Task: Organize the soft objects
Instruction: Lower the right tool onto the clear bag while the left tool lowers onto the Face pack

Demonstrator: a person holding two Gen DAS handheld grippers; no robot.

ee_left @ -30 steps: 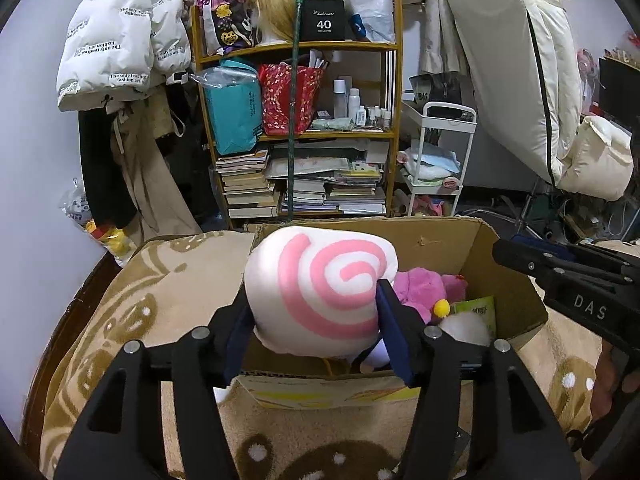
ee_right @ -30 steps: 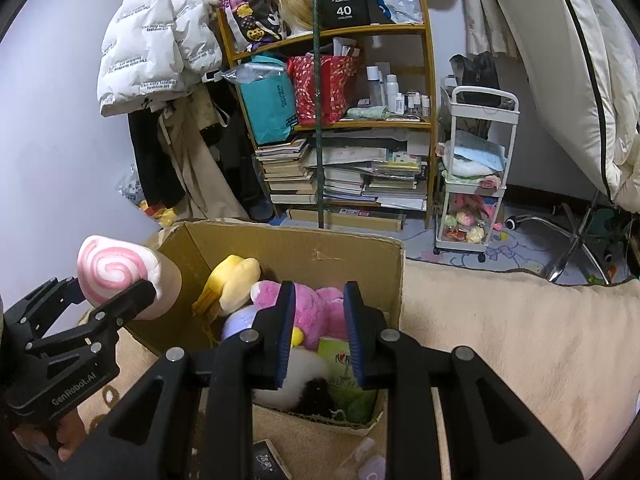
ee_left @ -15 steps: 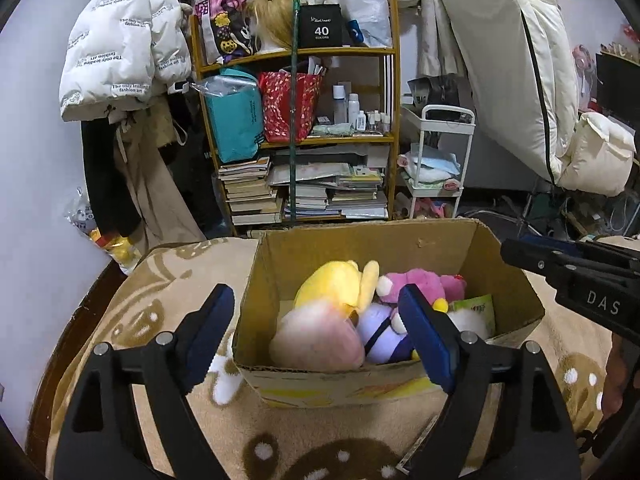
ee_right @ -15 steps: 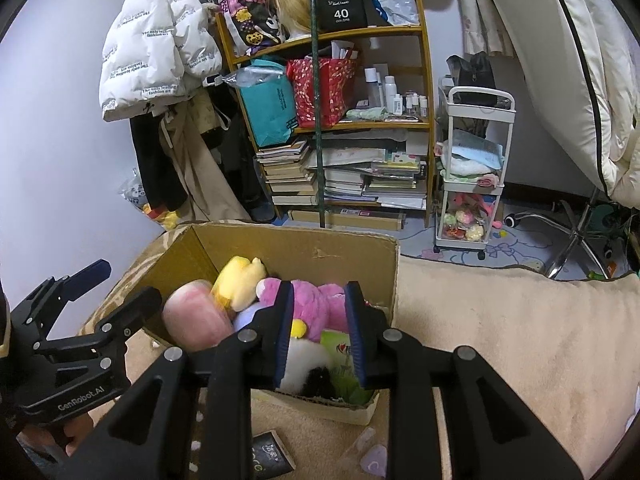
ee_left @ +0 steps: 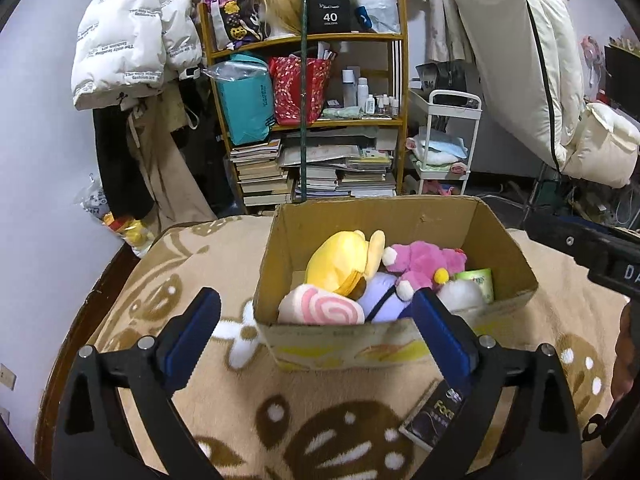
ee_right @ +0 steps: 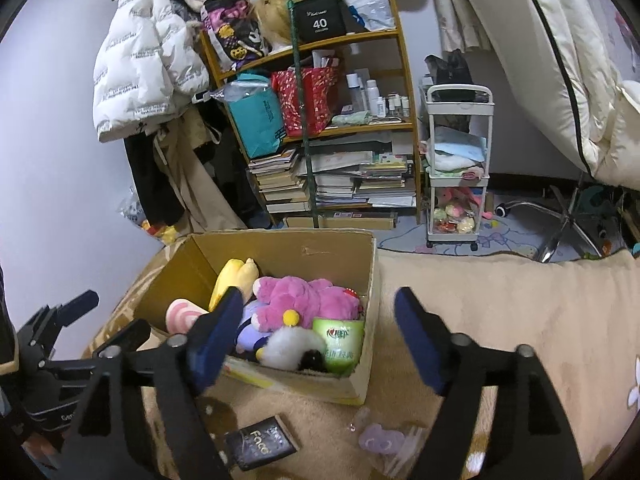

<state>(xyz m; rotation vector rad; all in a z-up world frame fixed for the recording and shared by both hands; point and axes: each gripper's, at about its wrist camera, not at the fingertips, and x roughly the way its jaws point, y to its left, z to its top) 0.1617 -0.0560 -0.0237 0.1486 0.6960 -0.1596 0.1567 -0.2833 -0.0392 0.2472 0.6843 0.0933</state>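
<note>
An open cardboard box stands on the patterned blanket and holds several plush toys. The pink-and-white swirl plush lies in its near left corner, beside a yellow plush, a pink plush and a purple one. My left gripper hovers before the box, its jaws opening wide with nothing gripped. In the right wrist view the box and swirl plush show again. My right gripper hangs over the box's right side, its jaws also opening and empty.
A black "Face" packet and a small purple item in a clear bag lie on the blanket in front of the box. Beyond the bed stand a crowded bookshelf and a white trolley.
The left gripper opened and let go of the swirl plush, which dropped into the box's near left corner. The right gripper went from shut to wide open. Both drew back slightly.
</note>
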